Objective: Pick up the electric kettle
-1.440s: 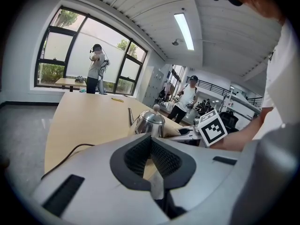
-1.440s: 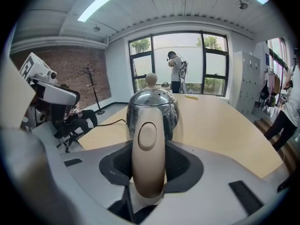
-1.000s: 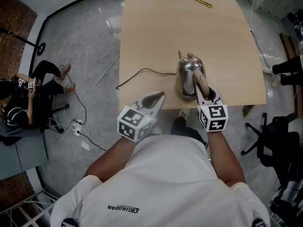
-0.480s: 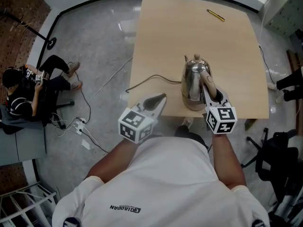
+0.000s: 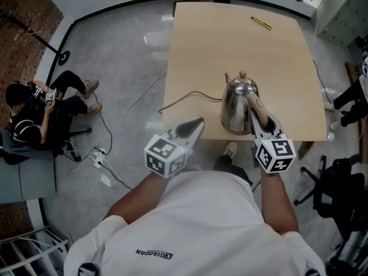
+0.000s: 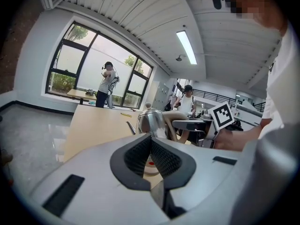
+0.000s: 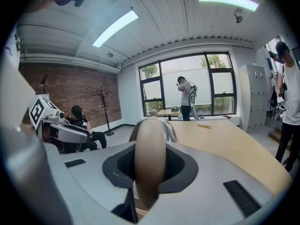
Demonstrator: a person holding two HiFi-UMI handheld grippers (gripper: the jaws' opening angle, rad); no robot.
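Note:
The steel electric kettle (image 5: 237, 101) stands near the front edge of the wooden table (image 5: 241, 45), its spout pointing away from me. My right gripper (image 5: 260, 122) is shut on the kettle's beige handle (image 5: 258, 109); in the right gripper view that handle (image 7: 150, 158) fills the gap between the pads. My left gripper (image 5: 193, 126) hangs shut and empty just off the table's front left edge, to the left of the kettle (image 6: 151, 122). I cannot tell whether the kettle is clear of the table.
A dark cable (image 5: 190, 99) runs from the kettle leftward off the table. A yellow pen (image 5: 261, 22) lies at the far right. A seated person (image 5: 29, 114), a power strip (image 5: 98, 157) and an office chair (image 5: 333, 183) are on the floor around.
The right gripper has kept its hold on the handle and has risen a little with the kettle. The left gripper has also lifted slightly. The head view has shifted.

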